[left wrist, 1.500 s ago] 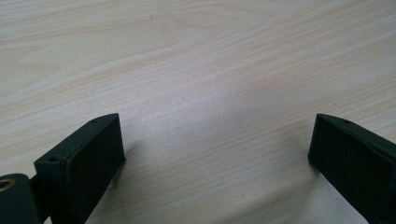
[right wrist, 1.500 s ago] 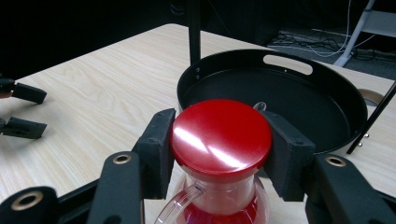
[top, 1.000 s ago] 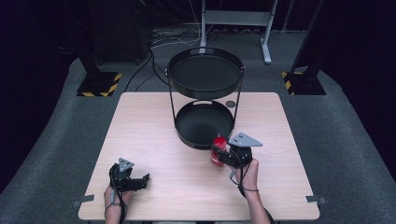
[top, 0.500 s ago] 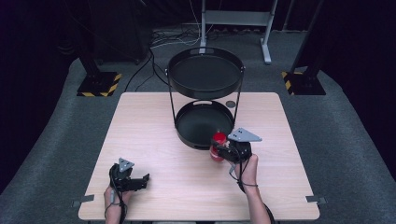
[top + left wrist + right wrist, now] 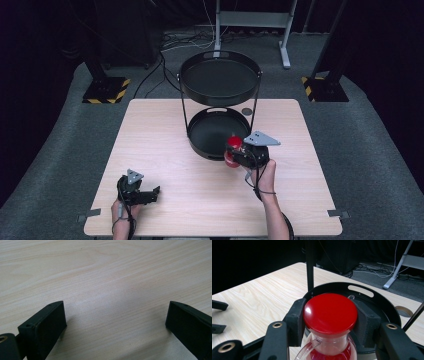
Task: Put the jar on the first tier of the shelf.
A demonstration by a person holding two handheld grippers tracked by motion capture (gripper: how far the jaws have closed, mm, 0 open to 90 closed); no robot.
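A clear jug (image 5: 329,350) with a red lid (image 5: 330,313) is gripped by the right gripper (image 5: 239,152), jaws clamped on either side just under the lid, so it's basically held by the neck. Red liquid and a clear handle can be made out below the lid in the right gripper view. From the high view the jug is held over the front rim of the lower tray (image 5: 200,135) of a black two-tier stand (image 5: 220,80); whether it's touching the rim or hanging just above it can't be told. The upper tray (image 5: 187,90) is carried on thin black posts, one of which is seen right behind the lid in the right gripper view.

The left gripper (image 5: 145,195) is parked at the near left of the light wood table (image 5: 150,130), well apart from the stand and the jug. Its jaws are spread wide, with bare wood grain seen between them in the left gripper view, nothing held.

A small round hole (image 5: 247,111) is set in the tabletop just behind the lower tray on the right
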